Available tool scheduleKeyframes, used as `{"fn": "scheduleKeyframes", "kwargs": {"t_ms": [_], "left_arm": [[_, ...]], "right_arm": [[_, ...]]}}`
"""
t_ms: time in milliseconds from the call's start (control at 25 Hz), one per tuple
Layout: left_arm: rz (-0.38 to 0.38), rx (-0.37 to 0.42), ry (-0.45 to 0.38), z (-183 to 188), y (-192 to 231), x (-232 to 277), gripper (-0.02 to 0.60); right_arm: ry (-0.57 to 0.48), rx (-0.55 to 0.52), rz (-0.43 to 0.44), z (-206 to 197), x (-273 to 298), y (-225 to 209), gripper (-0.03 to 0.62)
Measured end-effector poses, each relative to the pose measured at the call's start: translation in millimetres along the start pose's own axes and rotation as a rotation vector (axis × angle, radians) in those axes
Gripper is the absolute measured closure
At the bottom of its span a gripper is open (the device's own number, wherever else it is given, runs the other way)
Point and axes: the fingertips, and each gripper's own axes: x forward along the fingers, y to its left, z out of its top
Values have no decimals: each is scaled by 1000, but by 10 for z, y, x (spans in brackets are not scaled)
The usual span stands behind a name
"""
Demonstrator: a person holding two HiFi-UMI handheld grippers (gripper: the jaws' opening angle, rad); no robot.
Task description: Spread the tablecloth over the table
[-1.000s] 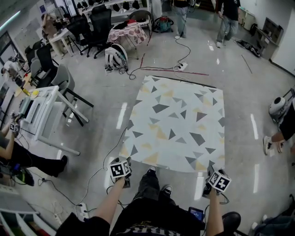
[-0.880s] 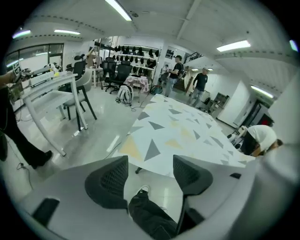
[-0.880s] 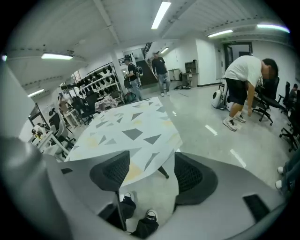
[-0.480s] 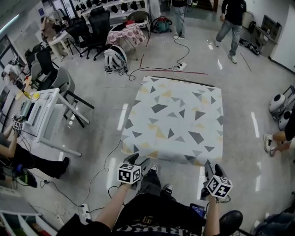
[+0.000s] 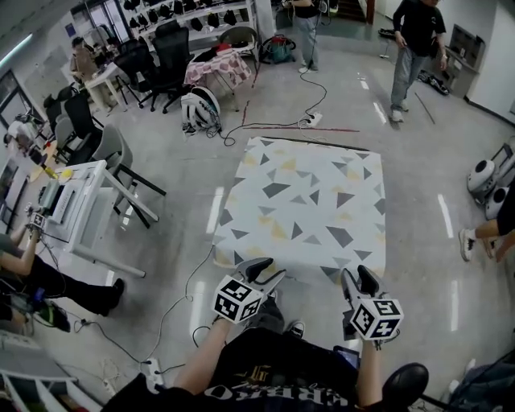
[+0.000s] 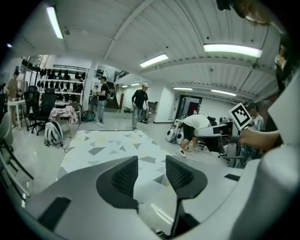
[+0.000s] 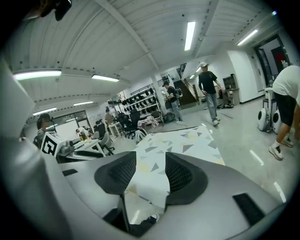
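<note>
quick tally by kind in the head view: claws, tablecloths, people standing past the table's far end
claws: 2, left claw and right claw, both closing, empty
tablecloth: 1
standing people: 2
total: 5

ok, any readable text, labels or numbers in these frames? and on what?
Shirt print, bottom edge of the head view: pale lettering, upside down and cropped, not readable.
Left marker cube and right marker cube: black-and-white square patterns, no words or numbers.
Tablecloth: triangles only, no text.
Nothing else in any view is legible.
</note>
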Motion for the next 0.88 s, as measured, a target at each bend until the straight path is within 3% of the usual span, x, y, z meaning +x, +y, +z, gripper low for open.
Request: {"fn": "scheduleKeyframes", "kwargs": {"t_ms": [120, 440, 880], "left_arm": [[-20, 48, -24, 189, -188, -70, 446], [-108, 68, -147, 565, -636, -287, 489], [-154, 58, -200, 687, -909, -397, 552]], "right_arm": [[-5, -34, 81, 110, -45, 269, 390], [-28, -96, 198, 233, -171, 780, 461], [-57, -143, 237, 390, -343, 889, 554]]}}
